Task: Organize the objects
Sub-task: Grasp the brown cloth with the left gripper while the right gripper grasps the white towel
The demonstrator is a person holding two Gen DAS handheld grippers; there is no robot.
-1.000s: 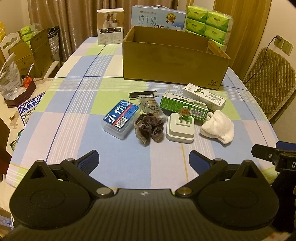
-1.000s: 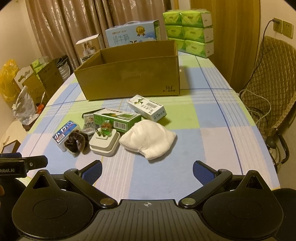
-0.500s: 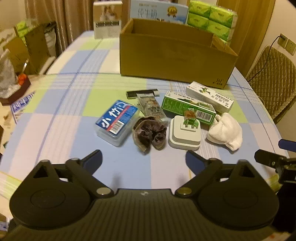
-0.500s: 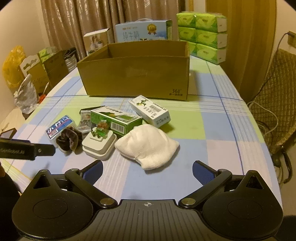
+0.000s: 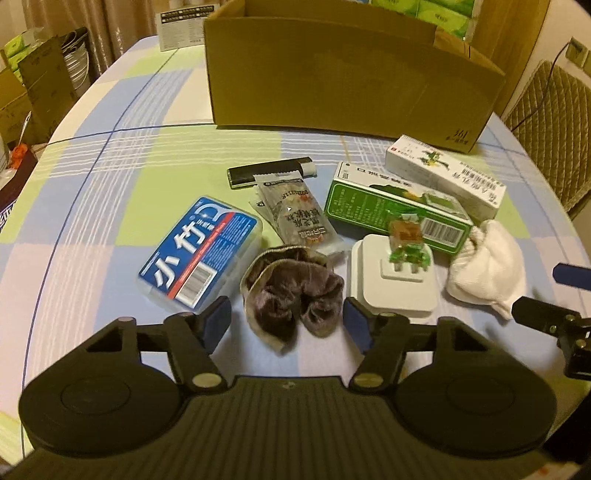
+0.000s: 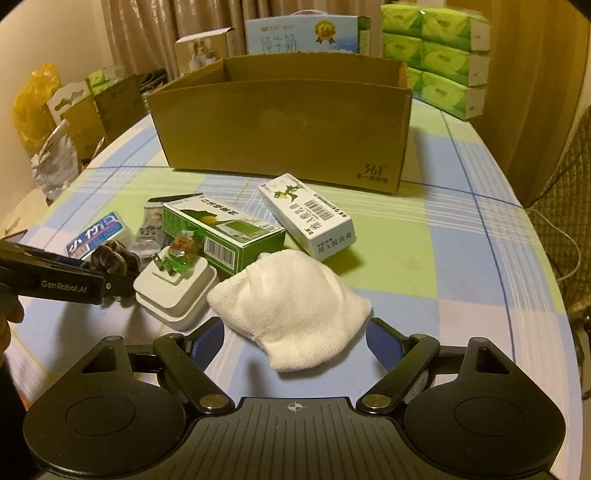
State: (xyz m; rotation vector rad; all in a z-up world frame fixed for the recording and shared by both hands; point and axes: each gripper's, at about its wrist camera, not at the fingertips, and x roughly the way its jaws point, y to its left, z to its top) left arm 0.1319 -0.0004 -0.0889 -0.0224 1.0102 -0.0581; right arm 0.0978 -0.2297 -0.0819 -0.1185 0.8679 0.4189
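Note:
My left gripper (image 5: 288,325) is open, its fingers on either side of the near end of a brown velvet scrunchie (image 5: 291,293). My right gripper (image 6: 295,341) is open around the near end of a white cloth bundle (image 6: 291,312). Beside them lie a blue plastic case (image 5: 201,251), a white charger (image 5: 393,284) with a candy on top, a snack packet (image 5: 299,218), a green box (image 5: 395,210), a white box (image 5: 443,173) and a black stick (image 5: 269,171). An open cardboard box (image 6: 284,125) stands behind them.
Green tissue packs (image 6: 439,55), a milk carton box (image 6: 303,35) and a small white box (image 6: 203,50) stand behind the cardboard box. A quilted chair (image 5: 550,122) is at the right. Boxes and bags (image 6: 74,110) stand off the table's left edge.
Both grippers have moved forward and down toward the items. The left one now straddles the scrunchie and the right one straddles the white cloth. Both stay open.

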